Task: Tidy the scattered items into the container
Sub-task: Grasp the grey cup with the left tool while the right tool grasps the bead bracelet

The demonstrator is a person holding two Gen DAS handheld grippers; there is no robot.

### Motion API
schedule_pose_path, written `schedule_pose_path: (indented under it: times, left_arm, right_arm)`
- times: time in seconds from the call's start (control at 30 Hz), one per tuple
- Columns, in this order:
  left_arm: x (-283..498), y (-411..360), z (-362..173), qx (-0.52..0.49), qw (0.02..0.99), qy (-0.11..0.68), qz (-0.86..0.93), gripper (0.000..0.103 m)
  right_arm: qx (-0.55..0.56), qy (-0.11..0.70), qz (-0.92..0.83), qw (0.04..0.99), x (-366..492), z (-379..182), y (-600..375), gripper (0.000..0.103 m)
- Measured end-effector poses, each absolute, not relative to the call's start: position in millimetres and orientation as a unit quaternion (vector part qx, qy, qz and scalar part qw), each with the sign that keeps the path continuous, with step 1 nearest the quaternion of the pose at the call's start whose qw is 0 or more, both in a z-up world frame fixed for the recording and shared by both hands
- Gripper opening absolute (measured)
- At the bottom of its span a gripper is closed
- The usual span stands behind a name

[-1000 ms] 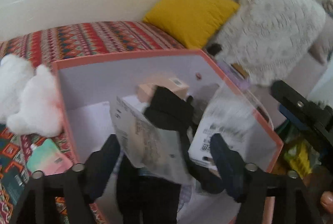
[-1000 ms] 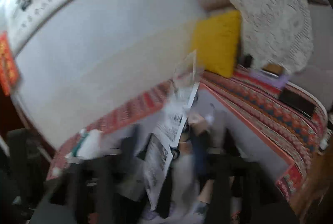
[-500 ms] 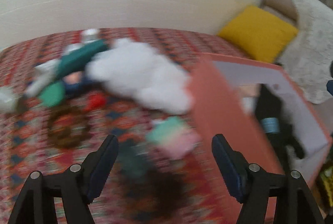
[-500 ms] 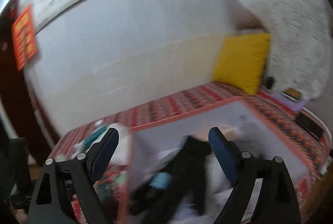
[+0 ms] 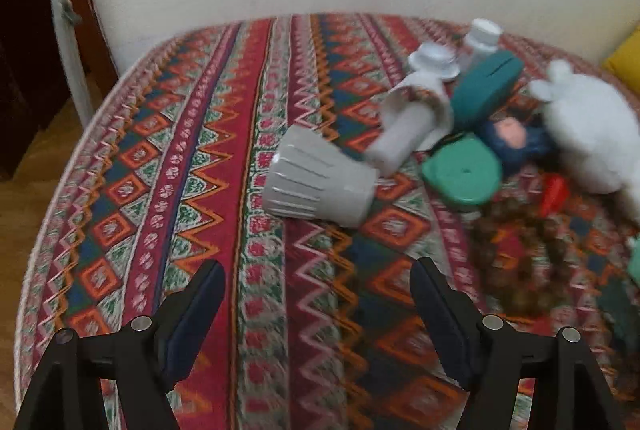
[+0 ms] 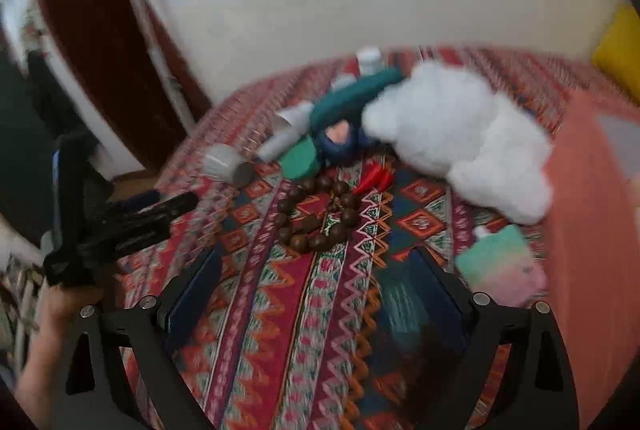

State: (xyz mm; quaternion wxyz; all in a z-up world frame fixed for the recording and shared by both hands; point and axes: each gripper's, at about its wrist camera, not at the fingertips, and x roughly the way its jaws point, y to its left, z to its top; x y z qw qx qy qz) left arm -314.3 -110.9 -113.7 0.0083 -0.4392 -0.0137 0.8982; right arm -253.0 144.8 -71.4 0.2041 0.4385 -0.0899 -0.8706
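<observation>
While your left gripper (image 5: 316,286) hangs over the patterned cloth (image 5: 224,158) with its jaws spread and nothing between them, a ribbed grey cup (image 5: 320,182) lies on its side just ahead of it. To the right of the cup sit a white tube (image 5: 404,130), a green lid (image 5: 462,172), a teal case (image 5: 486,90), a small blue figure (image 5: 514,138) and a white plush toy (image 5: 588,134), all crowded together. A string of brown beads (image 6: 316,214) lies just ahead of your right gripper (image 6: 316,266), whose jaws have just been opening and now stand wide with only cloth between them. Right of it rests a mint and pink packet (image 6: 500,262), touching the orange container (image 6: 592,230) at the right edge; blur hides what is inside
</observation>
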Motion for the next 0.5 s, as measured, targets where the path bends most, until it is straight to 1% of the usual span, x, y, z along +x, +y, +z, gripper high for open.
schedule_pose_path:
  times: [0.1,0.2,0.3,0.37,0.43,0.47,0.5]
  left_arm:
    - [-335.1,-114.6,-126.6,-0.451,0.024,-0.021,0.892,0.080]
    - [-354.4,-110.9,-132.8,-0.451,0.031,-0.021,0.892,0.080]
    - [-365.5,-103.7,-137.4,-0.445,0.031,0.000,0.895,0.080]
    - [-372.5,-100.5,-142.1,-0.440,0.026,0.017,0.898,0.080]
    - [-375.9,-103.2,-145.1,-0.432,0.023,0.015,0.901,0.077]
    - [-376.3,-104.7,-145.7,-0.430,0.027,0.009,0.902,0.066]
    - [-376.0,-105.3,-146.1,-0.431,0.028,0.009,0.902,0.066]
  right_arm:
    - [0.486,-0.105,-0.847,0.186,-291.4,-105.4,133.4,0.095]
    - [0.514,-0.084,-0.839,0.158,-318.4,-139.5,115.6,0.095]
    - [0.533,-0.078,-0.830,0.143,-336.5,-161.4,105.5,0.097]
    - [0.513,-0.038,-0.846,0.136,-339.4,-167.6,91.6,0.098]
    - [0.497,0.008,-0.857,0.136,-336.2,-170.3,78.3,0.086]
    - [0.488,0.028,-0.861,0.137,-333.0,-171.4,72.6,0.070]
    - [0.481,0.043,-0.864,0.140,-329.4,-171.2,68.7,0.058]
